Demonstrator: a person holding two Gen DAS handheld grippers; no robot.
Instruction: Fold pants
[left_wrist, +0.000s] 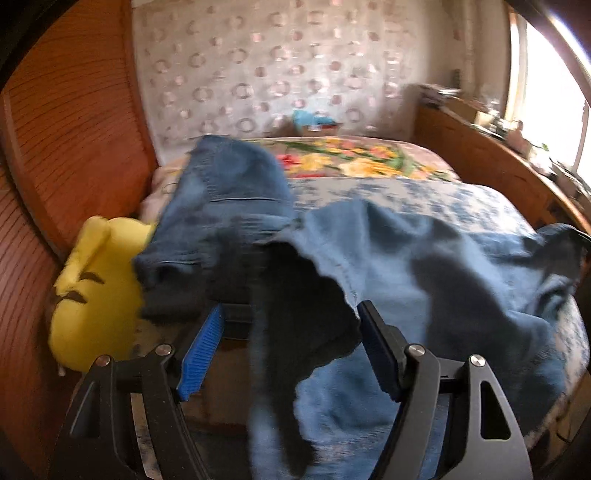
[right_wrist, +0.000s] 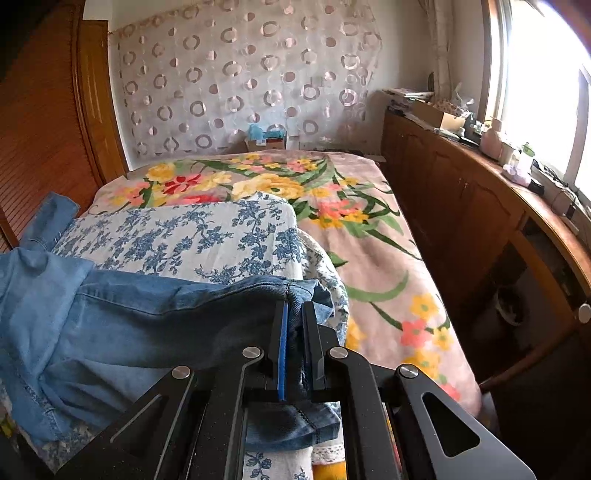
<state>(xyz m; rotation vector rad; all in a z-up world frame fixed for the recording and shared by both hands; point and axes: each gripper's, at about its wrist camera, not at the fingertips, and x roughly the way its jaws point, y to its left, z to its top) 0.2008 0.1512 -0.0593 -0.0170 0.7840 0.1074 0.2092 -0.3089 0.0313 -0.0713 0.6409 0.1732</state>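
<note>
Blue denim pants (left_wrist: 236, 192) lie rumpled across a blue-flowered quilt (left_wrist: 424, 195) on the bed, and a dark fold of them hangs down in front of the left wrist camera. My left gripper (left_wrist: 290, 310) stands open wide. That fold dangles between its blue pads (left_wrist: 201, 350) without being pinched. In the right wrist view the pants (right_wrist: 129, 317) stretch leftward from my right gripper (right_wrist: 295, 306), which is shut on a hemmed, seamed edge of the denim at the quilt's (right_wrist: 184, 236) right side.
A yellow plush cushion (left_wrist: 92, 288) lies at the bed's left against the wooden slatted wall (left_wrist: 55, 147). A flowered pink blanket (right_wrist: 369, 229) covers the far and right side of the bed. A cluttered wooden cabinet (right_wrist: 461, 206) runs along the right under the window.
</note>
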